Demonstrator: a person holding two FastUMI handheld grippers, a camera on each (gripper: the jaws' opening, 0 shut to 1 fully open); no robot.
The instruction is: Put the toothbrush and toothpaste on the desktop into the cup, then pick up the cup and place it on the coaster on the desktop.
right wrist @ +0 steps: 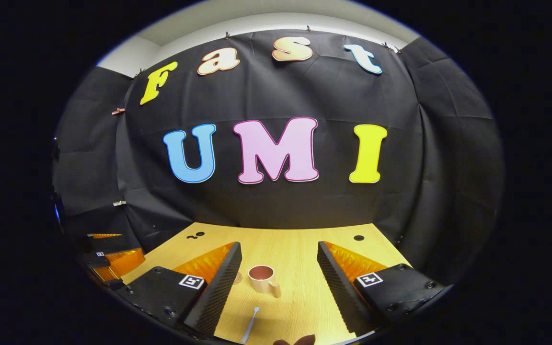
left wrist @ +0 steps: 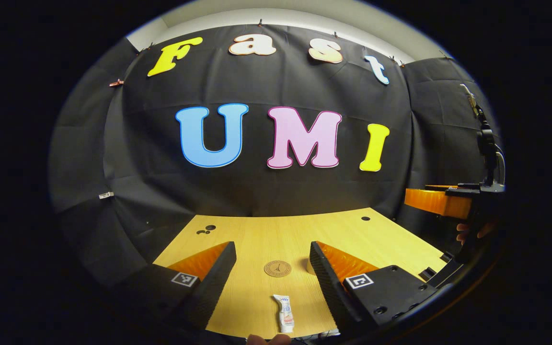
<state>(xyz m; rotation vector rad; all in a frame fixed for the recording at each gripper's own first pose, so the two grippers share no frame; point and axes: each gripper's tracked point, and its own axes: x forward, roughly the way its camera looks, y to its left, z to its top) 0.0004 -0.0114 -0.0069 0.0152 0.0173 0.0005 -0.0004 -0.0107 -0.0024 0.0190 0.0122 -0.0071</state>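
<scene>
In the left gripper view my left gripper [left wrist: 272, 247] is open above the wooden desktop [left wrist: 257, 235]. A round brown coaster [left wrist: 277, 268] lies between its fingers, and a small white toothpaste tube [left wrist: 284, 314] lies nearer, at the desk's front edge. In the right gripper view my right gripper [right wrist: 280, 246] is open too. A beige cup [right wrist: 262, 279] with a dark inside stands upright between its fingers, handle towards me. A pale toothbrush [right wrist: 249, 326] lies in front of the cup. The coaster's edge [right wrist: 238, 277] peeks out by the left finger.
The other gripper [left wrist: 441, 201] hangs at the right in the left gripper view, with a hand [left wrist: 467, 232] below it. In the right gripper view the other gripper [right wrist: 110, 261] sits low at the left. Small dark holes [right wrist: 358, 237] mark the desktop's far corners.
</scene>
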